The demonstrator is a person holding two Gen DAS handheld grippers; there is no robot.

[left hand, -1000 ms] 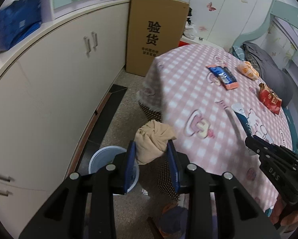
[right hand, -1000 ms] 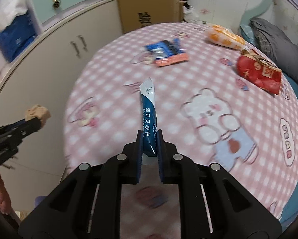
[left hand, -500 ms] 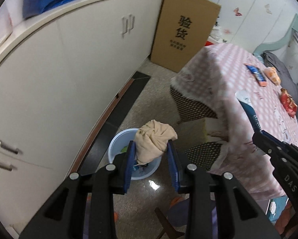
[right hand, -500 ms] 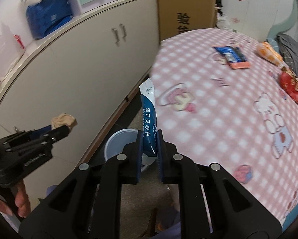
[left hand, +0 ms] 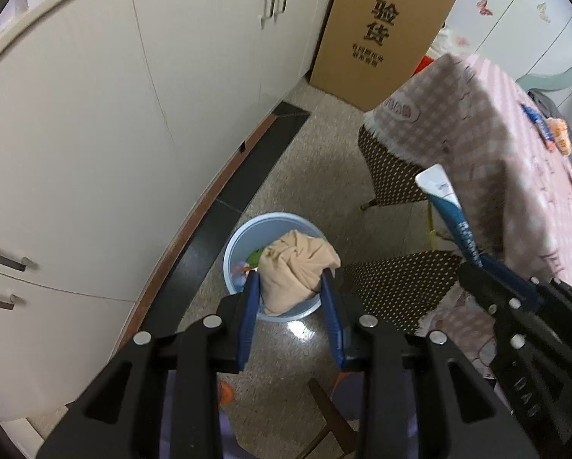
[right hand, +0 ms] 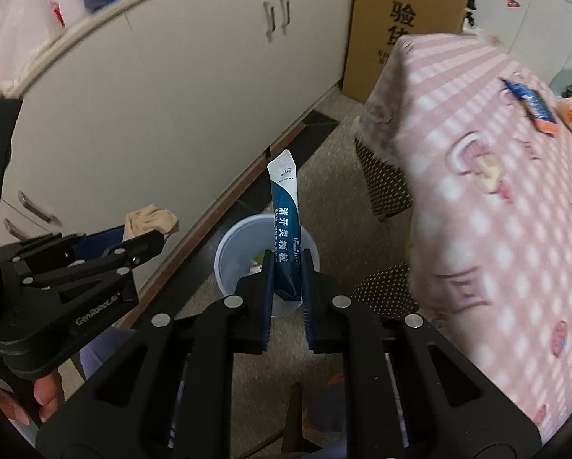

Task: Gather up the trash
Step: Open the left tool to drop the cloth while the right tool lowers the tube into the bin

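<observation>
My left gripper (left hand: pixel 290 285) is shut on a crumpled beige wad (left hand: pixel 295 267) and holds it right above the pale blue bin (left hand: pixel 240 237) on the floor. The bin holds some scraps. My right gripper (right hand: pixel 288 267) is shut on a blue and white sachet (right hand: pixel 285 214) that stands upright over the same bin (right hand: pixel 228 256). The left gripper with its wad (right hand: pixel 150 222) shows at the left of the right wrist view. The right gripper and its sachet (left hand: pixel 448 206) show at the right of the left wrist view.
White cabinets (left hand: pixel 114 95) run along the left. A cardboard box (left hand: pixel 381 34) stands at the back. A table with a pink checked cloth (right hand: pixel 496 191) is on the right, with wrappers (right hand: pixel 530 105) on it. Dotted stools (left hand: pixel 397 287) stand beside the bin.
Both grippers have swung from the table down toward the floor. The bin has come closer and now lies under both held items.
</observation>
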